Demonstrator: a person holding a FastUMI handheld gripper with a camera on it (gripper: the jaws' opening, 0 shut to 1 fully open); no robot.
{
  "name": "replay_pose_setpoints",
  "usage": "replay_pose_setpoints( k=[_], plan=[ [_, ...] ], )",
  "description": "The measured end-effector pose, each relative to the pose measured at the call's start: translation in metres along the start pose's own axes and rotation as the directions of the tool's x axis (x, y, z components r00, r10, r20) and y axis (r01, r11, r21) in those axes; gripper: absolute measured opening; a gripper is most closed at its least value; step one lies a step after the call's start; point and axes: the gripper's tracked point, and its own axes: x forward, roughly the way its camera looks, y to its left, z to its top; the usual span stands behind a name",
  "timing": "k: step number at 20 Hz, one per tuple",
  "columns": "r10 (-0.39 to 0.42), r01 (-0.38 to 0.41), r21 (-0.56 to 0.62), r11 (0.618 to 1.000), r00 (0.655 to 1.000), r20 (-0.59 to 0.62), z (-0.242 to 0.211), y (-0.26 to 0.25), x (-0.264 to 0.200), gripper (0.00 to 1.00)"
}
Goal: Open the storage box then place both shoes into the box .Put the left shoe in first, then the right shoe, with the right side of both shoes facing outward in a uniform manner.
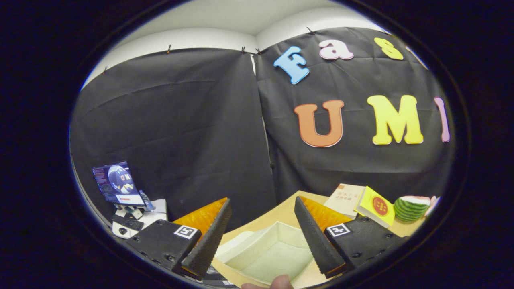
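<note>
Gripper [263, 208]: fingers spread wide, nothing gripped.
Storage box [267, 253]: seen lying open on the table [277, 214], below and between the fingers, its interior bare.
Fingertip [281, 282]: a person's, noted at the box's near rim.
Shoes: whereabouts cannot be told.

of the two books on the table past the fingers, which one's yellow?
The yellow book with the round red mark, beside the watermelon slice. The other book behind it is pale tan. The gripper is open; its fingers hold nothing.
</note>
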Motion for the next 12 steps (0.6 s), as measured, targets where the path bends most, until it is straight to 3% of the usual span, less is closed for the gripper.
replay_pose_setpoints(
  k=[6, 12],
  plan=[
    [-0.17, 0.17, 0.006, 0.985, 0.985, 0.009, -0.012, -0.08, -0.059, 1.0],
    [-0.379, 0.379, -0.007, 0.925, 0.925, -0.029, -0.045, -0.173, -0.127, 1.0]
  ],
)
